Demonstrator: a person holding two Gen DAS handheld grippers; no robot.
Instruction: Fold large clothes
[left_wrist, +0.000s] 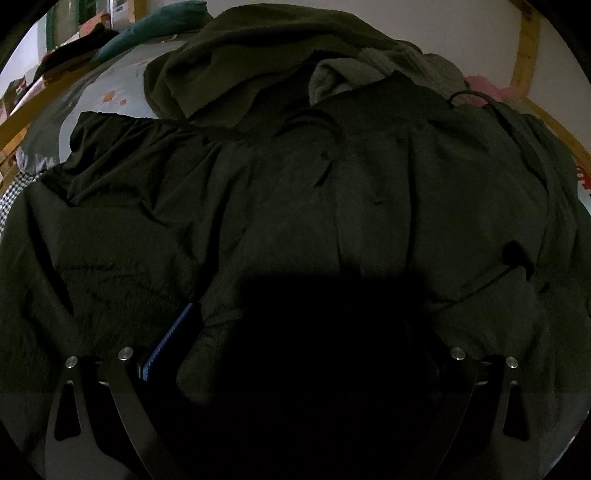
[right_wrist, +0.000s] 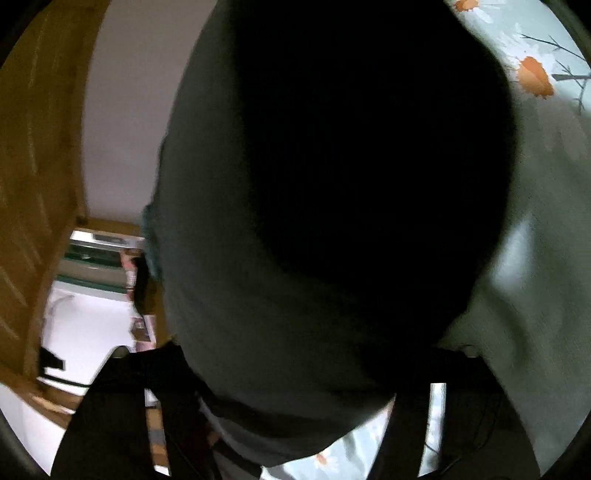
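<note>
Mid-fold, by the look of it: dark green jacket spread over a floral bedsheet. Left gripper low over the hem, fingers spread wide, a fabric fold between them; grip impossible to tell. Right gripper smothered by lifted dark cloth, seemingly clamped. Next: carrying that edge across. No containers visible.

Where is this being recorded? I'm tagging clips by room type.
Probably a bedroom at home. Dark green clothes are piled on a pale floral bedsheet, a wooden frame stands against the white wall, and a teal pillow-like cushion lies at the back.
</note>
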